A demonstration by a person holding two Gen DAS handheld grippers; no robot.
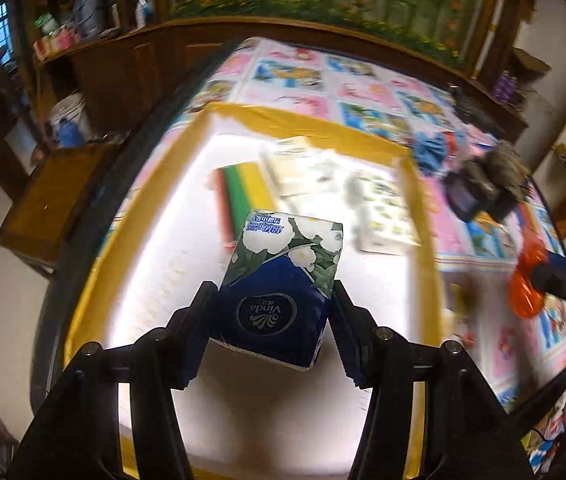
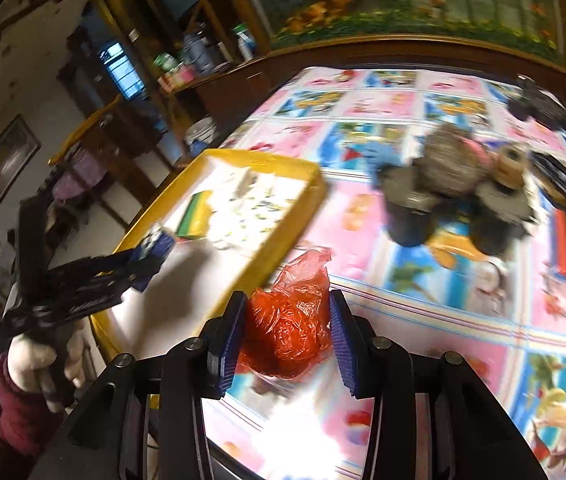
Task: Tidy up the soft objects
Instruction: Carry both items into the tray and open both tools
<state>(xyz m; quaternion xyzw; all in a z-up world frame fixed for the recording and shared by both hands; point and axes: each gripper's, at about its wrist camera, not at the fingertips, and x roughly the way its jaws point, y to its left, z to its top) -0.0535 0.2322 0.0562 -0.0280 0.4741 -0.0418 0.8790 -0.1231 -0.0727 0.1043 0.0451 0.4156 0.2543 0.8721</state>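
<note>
Gripping a Vinda tissue pack [image 1: 283, 292] across its narrow width, our left gripper [image 1: 273, 304] has both pads pressed to the pack's sides. The pack's long axis runs away from us along the fingers, its flowered end pointing forward and slightly right over the yellow-rimmed tray [image 1: 323, 124], its logo end nearest the camera. It hangs above the tray's white floor, clear of the striped red-green-yellow item [image 1: 243, 192] and the pale printed packets [image 1: 343, 192] lying farther in; blur keeps us from reading those packets.

Our right gripper [image 2: 287, 332] is clamped on a crumpled red plastic bag [image 2: 289, 320], which bulges between the blue pads with a loose tail sticking up and forward. It is held above the cartoon-print tablecloth [image 2: 483, 312], just beside the tray's near corner [image 2: 271, 256].

From the right wrist view we see the left gripper only partly, at the frame's left edge, with a white-gloved hand [image 2: 43, 360] on its handle. A heap of dark and grey soft things [image 2: 455, 184] sits farther back on the cloth, too smeared to tell apart.
</note>
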